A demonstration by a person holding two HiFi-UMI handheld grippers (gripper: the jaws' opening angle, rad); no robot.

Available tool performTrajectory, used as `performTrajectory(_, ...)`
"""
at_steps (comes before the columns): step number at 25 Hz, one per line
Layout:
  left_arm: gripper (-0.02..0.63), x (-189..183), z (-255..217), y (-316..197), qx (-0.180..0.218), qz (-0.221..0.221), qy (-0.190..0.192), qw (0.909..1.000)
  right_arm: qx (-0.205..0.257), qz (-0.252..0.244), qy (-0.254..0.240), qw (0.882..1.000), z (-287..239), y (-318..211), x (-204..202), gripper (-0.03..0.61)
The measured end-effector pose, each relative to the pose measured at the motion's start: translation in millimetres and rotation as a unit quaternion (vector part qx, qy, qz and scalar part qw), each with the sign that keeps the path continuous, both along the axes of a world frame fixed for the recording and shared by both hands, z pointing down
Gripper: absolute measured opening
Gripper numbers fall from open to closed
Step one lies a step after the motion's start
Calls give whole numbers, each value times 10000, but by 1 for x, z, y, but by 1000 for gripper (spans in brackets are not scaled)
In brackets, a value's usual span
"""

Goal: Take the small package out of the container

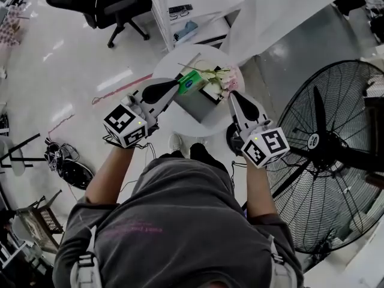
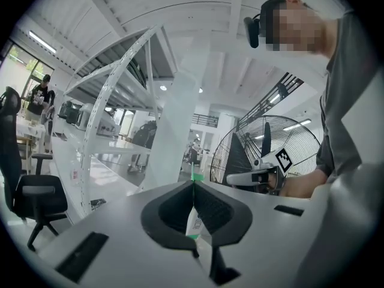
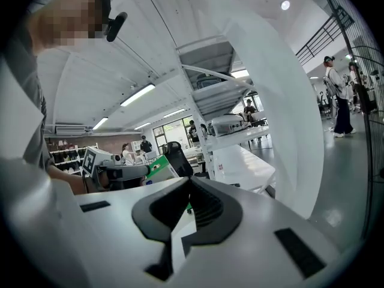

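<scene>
Looks light and thin: a small package (image 1: 191, 81), green with white, flat like a soft sachet. Likely to bend rather than resist, and to slide out of smooth pads if pinched on a glossy face. Best taken at a sealed edge, where stiffest, and carried without swinging. Little risk of breaking, by the look of it; more of dropping or creasing.

Pinched by the left tongs (image 1: 178, 87), shut tight on one thin edge, most of the green body sticking out past the tips. Hangs over the far left corner of the grey container (image 1: 193, 105) on the round white counter (image 1: 171, 125). Apparently lifted free of it, though exact clearance hard to judge from above.

Left forearm stretched forward, wrist turned inward, tongs slanted toward the right and away from the body. Right forearm likewise extended, right tongs (image 1: 231, 95) pointed ahead, tips at the container's right edge beside pale sprigs, perhaps flowers (image 1: 219, 75). Closed together there, nothing certain caught between; a green fleck near the tips too small to name. Large floor fan (image 1: 324, 143) well off to the right, out of the way.
</scene>
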State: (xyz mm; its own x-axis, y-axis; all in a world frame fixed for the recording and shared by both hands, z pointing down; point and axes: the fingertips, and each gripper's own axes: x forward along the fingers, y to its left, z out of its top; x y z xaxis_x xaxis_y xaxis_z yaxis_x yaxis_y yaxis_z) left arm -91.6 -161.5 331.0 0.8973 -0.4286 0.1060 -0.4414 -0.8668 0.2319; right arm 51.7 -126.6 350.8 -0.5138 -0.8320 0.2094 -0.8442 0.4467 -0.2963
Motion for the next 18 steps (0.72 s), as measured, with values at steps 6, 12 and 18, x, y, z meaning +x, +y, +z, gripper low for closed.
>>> performTrajectory(6, 20, 3, 8, -5, -97, 9, 5, 10000, -97, -4, 20, 10000, 7, -6, 3, 21)
performTrajectory(12, 18, 6, 10, -11, -207, -36, -2, 9998, -188, -23, 3, 9998, 14, -12, 5, 21)
performTrajectory(18, 18, 13, 17, -18, -196, -36, 14, 9998, -220, -34, -2, 9998, 20, -20, 12, 21)
